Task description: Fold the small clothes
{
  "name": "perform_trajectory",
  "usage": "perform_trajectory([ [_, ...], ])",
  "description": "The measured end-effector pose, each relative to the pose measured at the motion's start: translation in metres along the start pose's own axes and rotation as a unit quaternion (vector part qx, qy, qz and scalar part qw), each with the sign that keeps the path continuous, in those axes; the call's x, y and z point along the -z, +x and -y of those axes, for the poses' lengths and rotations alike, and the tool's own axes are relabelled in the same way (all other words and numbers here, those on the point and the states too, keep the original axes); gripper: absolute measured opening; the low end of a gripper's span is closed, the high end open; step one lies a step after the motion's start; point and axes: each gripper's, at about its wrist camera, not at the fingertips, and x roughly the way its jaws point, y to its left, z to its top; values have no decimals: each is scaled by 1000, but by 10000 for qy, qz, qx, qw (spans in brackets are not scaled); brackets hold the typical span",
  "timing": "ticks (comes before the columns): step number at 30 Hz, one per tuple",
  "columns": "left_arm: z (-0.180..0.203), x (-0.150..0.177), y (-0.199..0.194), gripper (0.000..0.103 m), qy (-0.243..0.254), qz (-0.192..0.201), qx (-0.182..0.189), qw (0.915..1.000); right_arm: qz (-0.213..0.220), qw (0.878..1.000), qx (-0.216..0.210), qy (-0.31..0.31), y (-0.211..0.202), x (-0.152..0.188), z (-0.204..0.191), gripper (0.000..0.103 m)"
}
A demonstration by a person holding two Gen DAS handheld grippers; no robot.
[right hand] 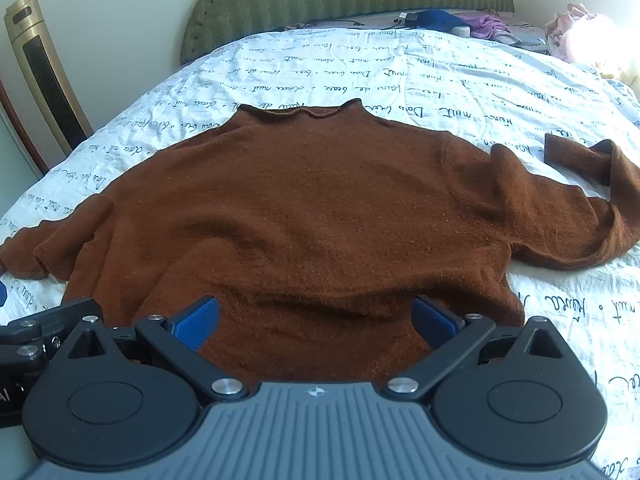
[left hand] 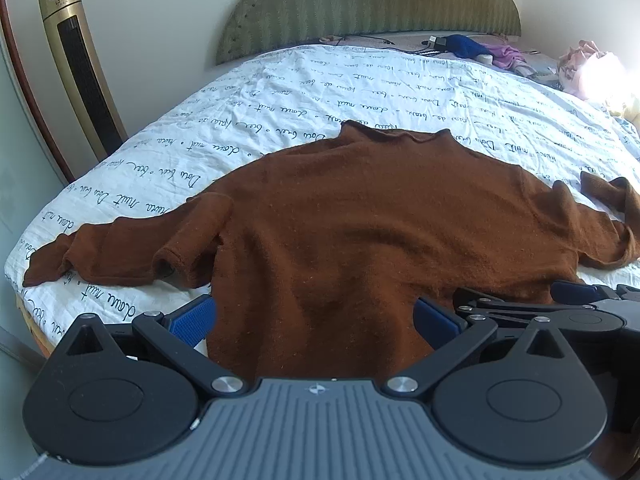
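A brown knit sweater [left hand: 360, 208] lies flat on the bed, collar pointing to the headboard, both sleeves bent and crumpled at the sides. It also shows in the right wrist view [right hand: 320, 200]. My left gripper [left hand: 316, 320] is open, its blue pads spread over the hem area at the near left. My right gripper [right hand: 316, 320] is open over the hem at the near right. Each gripper's black body shows at the edge of the other's view. Neither holds any cloth.
The bed has a white sheet with script print [left hand: 280, 92] and a green headboard [left hand: 360, 4]. A gold tower fan [left hand: 80, 64] stands at the left. Blue, purple and pink clothes [left hand: 480, 48] and a charger lie near the headboard.
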Motion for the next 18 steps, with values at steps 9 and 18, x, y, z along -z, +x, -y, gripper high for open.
perform_trajectory([
  [9,9,-5,5,103,81,-68,-34,9999,-32,10000,-20,85,6,-3,10,103],
  [18,18,-9,9,103,87,-202,-141,9997,80,9999,-149,24,9,-8,17,103],
])
